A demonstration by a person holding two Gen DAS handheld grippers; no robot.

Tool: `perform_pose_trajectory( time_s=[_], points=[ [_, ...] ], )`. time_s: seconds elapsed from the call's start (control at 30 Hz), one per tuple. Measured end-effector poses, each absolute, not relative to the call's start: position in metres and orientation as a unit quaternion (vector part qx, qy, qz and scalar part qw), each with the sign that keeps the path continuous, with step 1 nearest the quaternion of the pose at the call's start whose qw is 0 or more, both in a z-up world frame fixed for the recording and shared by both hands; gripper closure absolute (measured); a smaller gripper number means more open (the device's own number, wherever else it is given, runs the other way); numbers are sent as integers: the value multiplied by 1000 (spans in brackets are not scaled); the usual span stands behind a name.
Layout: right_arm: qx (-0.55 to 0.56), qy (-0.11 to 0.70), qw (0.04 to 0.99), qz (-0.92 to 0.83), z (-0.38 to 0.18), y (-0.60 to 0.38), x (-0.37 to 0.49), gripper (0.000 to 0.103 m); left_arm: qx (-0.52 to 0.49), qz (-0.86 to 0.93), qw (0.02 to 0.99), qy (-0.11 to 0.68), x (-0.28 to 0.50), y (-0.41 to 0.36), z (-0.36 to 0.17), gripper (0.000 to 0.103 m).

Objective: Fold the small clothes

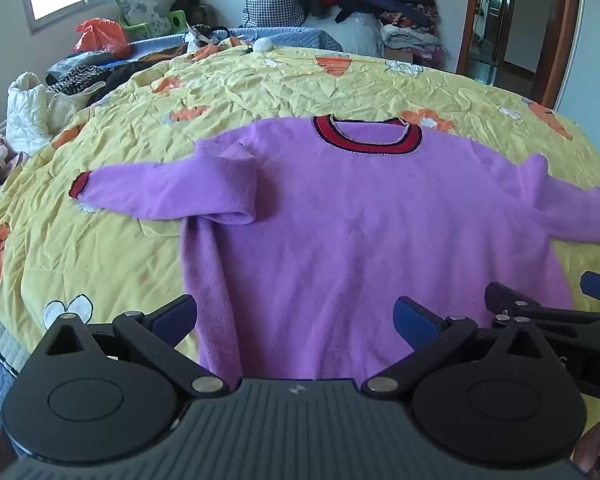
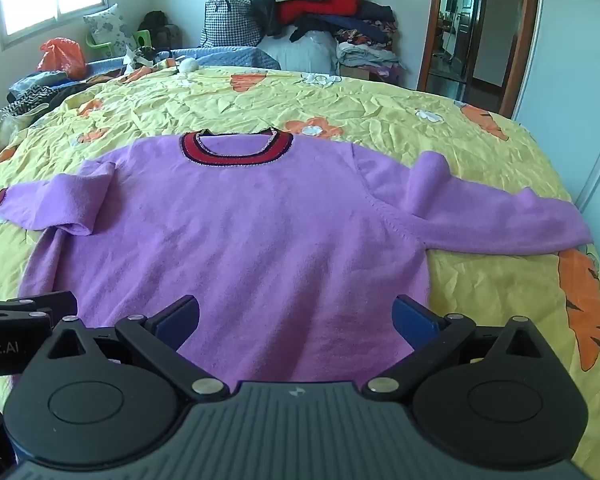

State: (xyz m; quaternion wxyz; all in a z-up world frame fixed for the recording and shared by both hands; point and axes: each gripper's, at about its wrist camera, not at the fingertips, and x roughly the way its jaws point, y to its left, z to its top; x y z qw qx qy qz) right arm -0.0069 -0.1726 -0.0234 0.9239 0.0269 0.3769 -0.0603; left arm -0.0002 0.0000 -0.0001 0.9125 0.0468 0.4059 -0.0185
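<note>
A small purple sweater [image 1: 360, 216] with a red and dark collar [image 1: 366, 136] lies flat, front up, on the yellow quilt [image 1: 100, 248]; it also shows in the right wrist view [image 2: 240, 232]. Its left sleeve [image 1: 172, 192] has a red cuff and is creased at the shoulder. Its right sleeve [image 2: 500, 216] stretches out sideways. My left gripper [image 1: 296, 316] is open and empty above the hem's left part. My right gripper [image 2: 296, 316] is open and empty above the hem's right part; it also shows in the left wrist view [image 1: 548, 296].
The quilt has carrot and flower prints. Loose clothes [image 1: 80, 72] and a white padded garment [image 1: 28, 112] lie at the bed's left. A pile of clothes [image 2: 320, 4] and a checked bag [image 2: 232, 20] stand behind the bed. A doorway [image 2: 472, 28] is at the right.
</note>
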Motion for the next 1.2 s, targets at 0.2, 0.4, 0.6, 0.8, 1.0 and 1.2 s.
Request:
perform_pose_trajectory(
  time_s=[0.2, 0.4, 0.6, 0.8, 1.0, 1.2],
  points=[
    [23, 376, 924, -63, -23, -172, -7, 0, 44, -16, 913, 406, -4, -3, 0, 0],
    [27, 380, 923, -60, -23, -173, -5, 0, 34, -23, 907, 419, 1, 2, -4, 0],
    [26, 380, 923, -61, -24, -173, -7, 0, 31, -23, 904, 427, 4, 1, -5, 0],
    [27, 380, 922, -61, -26, -174, -8, 0, 33, -22, 903, 429, 5, 2, -7, 0],
    [27, 381, 922, -61, -25, -173, -8, 0, 34, -26, 901, 432, 4, 1, -9, 0],
    [27, 381, 922, -61, -27, -174, -8, 0, 31, -29, 899, 436, 3, 2, -9, 0]
  ],
)
